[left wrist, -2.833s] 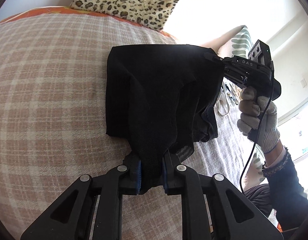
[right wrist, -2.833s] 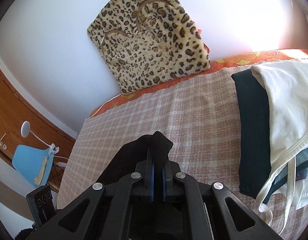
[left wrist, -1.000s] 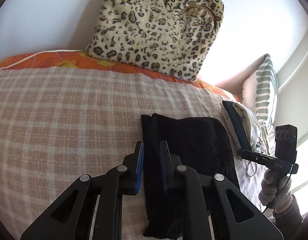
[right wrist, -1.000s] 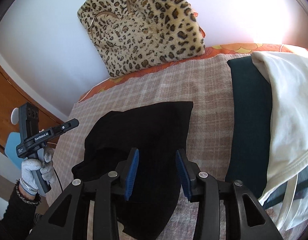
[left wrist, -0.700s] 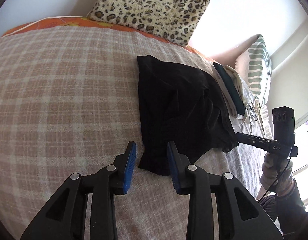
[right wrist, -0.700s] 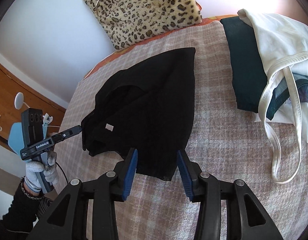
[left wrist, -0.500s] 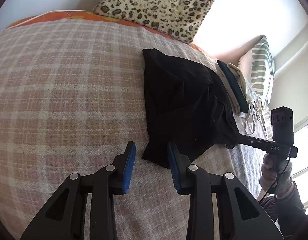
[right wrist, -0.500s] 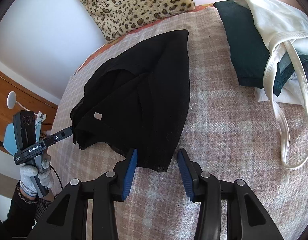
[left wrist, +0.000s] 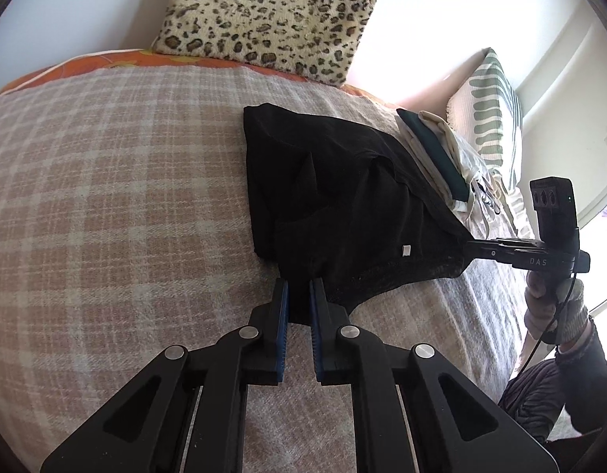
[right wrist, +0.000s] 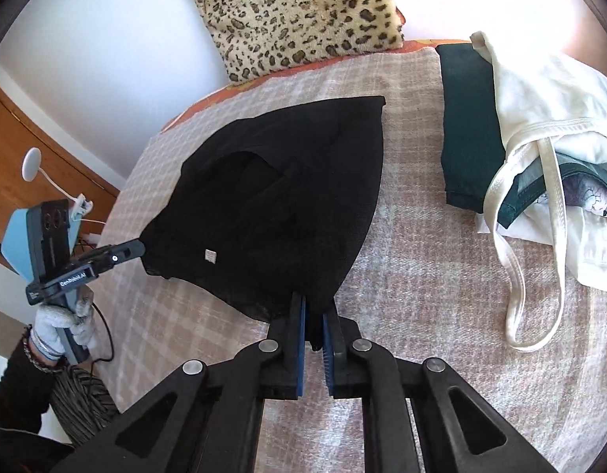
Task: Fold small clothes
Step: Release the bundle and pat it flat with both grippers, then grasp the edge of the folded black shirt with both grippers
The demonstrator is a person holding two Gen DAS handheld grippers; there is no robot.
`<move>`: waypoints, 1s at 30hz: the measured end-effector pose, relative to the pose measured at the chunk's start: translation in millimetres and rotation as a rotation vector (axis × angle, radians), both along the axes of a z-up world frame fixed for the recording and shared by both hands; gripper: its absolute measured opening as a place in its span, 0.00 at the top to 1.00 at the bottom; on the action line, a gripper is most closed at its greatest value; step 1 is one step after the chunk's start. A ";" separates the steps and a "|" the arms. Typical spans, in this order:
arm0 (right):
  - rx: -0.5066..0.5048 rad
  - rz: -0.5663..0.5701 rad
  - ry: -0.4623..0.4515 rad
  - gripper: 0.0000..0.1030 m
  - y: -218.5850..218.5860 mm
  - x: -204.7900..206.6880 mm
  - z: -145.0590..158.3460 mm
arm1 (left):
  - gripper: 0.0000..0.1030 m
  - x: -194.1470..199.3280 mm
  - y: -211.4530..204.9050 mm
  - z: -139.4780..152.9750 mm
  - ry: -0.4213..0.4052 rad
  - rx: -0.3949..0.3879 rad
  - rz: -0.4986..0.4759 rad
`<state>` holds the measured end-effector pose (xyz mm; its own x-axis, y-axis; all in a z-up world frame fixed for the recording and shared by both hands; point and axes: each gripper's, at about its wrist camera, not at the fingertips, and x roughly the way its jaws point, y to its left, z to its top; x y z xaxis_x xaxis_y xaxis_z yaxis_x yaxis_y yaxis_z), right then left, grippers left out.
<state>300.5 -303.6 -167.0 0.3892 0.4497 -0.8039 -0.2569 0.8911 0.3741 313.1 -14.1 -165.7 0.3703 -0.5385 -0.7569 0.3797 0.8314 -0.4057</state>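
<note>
A black garment [left wrist: 342, 197] lies spread on the plaid bed cover [left wrist: 106, 197], with a small white tag on its near part. In the left wrist view my left gripper [left wrist: 299, 295] has its jaws closing on the garment's near left corner, and black cloth fills the gap between the blue pads. My right gripper [right wrist: 314, 315] is closing on the near right corner of the same garment [right wrist: 283, 197], cloth between its pads too. Each gripper also shows in the other's view, the left gripper [right wrist: 140, 250] and the right gripper [left wrist: 466, 246], pinching a stretched corner.
A leopard-print cushion [right wrist: 303, 12] leans on the wall behind the bed. To the right lie a folded dark green garment [right wrist: 468, 138] and a white strappy garment [right wrist: 539, 118]. A striped pillow [left wrist: 496, 118] stands beyond them. Wooden furniture with a small lamp [right wrist: 31, 161] is at left.
Both grippers came back from over the garment to its near edge, and their open jaws narrowed onto the two near corners. The hem now stretches between them.
</note>
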 end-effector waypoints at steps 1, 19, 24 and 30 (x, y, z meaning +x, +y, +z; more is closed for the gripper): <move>-0.034 -0.004 0.006 0.74 1.2 1.1 -0.3 | 0.92 -0.9 -0.2 -0.8 0.008 -0.007 -0.007; -0.116 0.288 -0.140 0.45 181.5 174.2 54.4 | 0.69 5.3 12.7 -20.5 0.090 -0.056 0.046; -0.154 0.312 -0.048 0.44 196.7 217.0 11.0 | 0.72 6.2 6.8 -21.7 0.086 -0.075 0.008; -0.194 0.368 -0.057 0.85 211.5 214.5 -7.2 | 0.91 6.4 -0.3 -19.9 0.072 -0.075 -0.013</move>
